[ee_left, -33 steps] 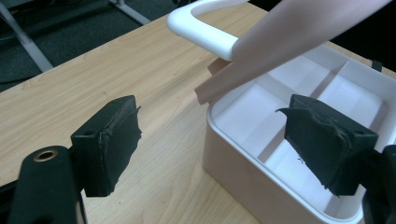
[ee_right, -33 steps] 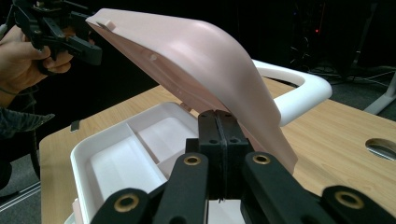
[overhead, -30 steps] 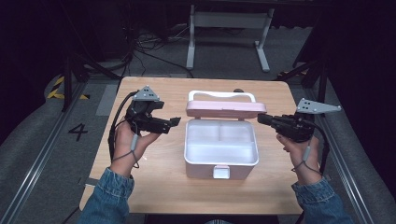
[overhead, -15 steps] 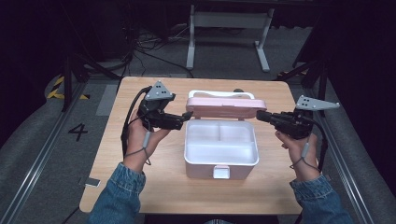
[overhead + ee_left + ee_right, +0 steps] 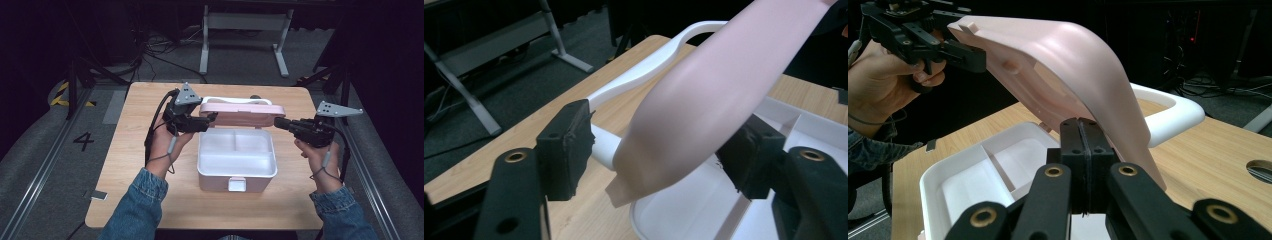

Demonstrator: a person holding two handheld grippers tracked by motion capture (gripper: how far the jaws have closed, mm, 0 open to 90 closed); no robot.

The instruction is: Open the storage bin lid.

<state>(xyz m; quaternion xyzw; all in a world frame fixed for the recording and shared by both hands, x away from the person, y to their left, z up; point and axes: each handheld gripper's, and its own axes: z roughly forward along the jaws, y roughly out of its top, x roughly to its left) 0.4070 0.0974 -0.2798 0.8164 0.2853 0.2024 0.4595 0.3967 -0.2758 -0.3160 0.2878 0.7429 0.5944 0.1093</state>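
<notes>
At the surface's (image 5: 150, 200) centre, spread left tool (image 5: 212, 118) at 9 o'clock straddles the pink lid (image 5: 242, 114), clenched right tool (image 5: 276, 123) at 3 o'clock steadying it, likely to close the white box (image 5: 237, 165).

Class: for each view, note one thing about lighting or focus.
High view: the table is lit, its surroundings nearly black. Left gripper view: the pink lid is close and soft-edged. Right gripper view: the right tool is sharp against a dark background.

A dark lab or recording studio: a wooden table (image 5: 150, 200) stands on grey carpet (image 5: 45, 165) with floor rails (image 5: 35, 197), loose cables (image 5: 150, 55), hazard tape (image 5: 62, 95) and a metal stand (image 5: 245, 30).
</notes>
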